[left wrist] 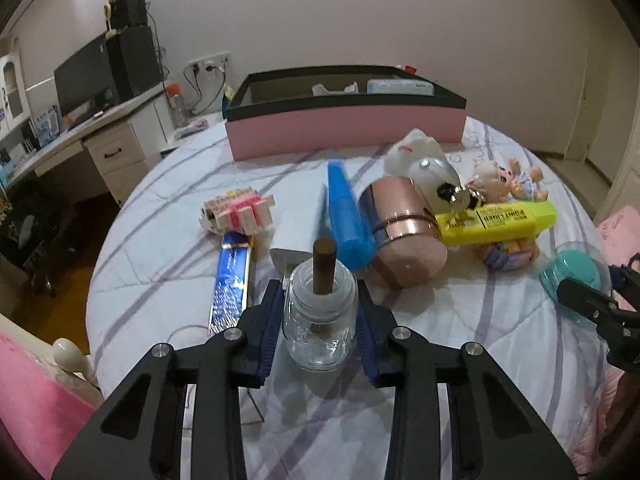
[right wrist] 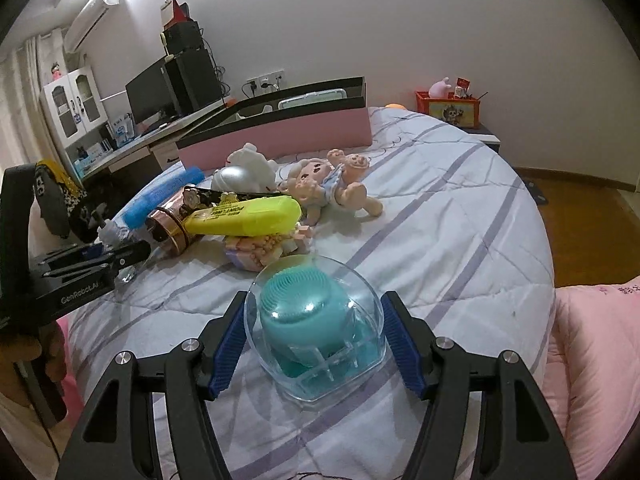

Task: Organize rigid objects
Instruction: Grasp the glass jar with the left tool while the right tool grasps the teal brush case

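On a striped bed (left wrist: 168, 216) strewn with toys, left tool (left wrist: 318, 312) pinching a glass jar (left wrist: 320, 320), right tool (right wrist: 316, 340) clasping a clear case (right wrist: 316, 328), apparently bound for the pink box (left wrist: 344, 130) behind.

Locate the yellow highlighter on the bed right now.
In the left wrist view, the yellow highlighter lies right of centre, its end against the rose-gold cylinder, atop a toy-brick model, with the doll just behind.
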Demonstrator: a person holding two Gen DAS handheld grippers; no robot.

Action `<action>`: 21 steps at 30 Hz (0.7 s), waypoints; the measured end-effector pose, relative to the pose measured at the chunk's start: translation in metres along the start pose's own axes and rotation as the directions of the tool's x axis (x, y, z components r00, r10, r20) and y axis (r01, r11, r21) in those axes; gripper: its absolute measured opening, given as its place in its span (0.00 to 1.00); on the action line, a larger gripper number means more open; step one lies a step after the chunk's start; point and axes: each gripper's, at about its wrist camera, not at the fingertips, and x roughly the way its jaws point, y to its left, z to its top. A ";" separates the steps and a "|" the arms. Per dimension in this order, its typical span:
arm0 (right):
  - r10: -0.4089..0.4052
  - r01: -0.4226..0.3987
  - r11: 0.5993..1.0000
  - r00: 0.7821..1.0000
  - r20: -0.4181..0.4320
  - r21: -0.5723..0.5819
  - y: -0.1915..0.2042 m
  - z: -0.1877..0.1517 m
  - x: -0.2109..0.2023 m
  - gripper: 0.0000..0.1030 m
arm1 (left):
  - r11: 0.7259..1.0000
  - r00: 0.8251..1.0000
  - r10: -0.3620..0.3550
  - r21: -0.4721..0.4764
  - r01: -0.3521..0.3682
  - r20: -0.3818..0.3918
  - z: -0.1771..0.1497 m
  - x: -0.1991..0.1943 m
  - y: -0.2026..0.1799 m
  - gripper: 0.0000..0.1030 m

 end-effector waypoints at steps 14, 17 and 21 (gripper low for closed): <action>-0.082 0.083 0.991 0.997 0.017 -0.110 0.014 -0.006 0.001 0.61 | 0.999 0.999 -0.032 0.003 0.032 -0.011 -0.004 0.003 -0.002 0.30; -0.057 0.059 0.995 0.998 0.022 -0.080 0.011 0.000 -0.001 0.61 | 0.998 0.998 -0.060 -0.017 0.060 -0.004 -0.004 -0.001 -0.001 0.30; -0.057 0.061 0.994 0.998 0.038 -0.089 0.017 0.012 -0.002 0.61 | 0.997 0.997 -0.074 -0.022 0.075 0.022 0.000 -0.011 -0.001 0.30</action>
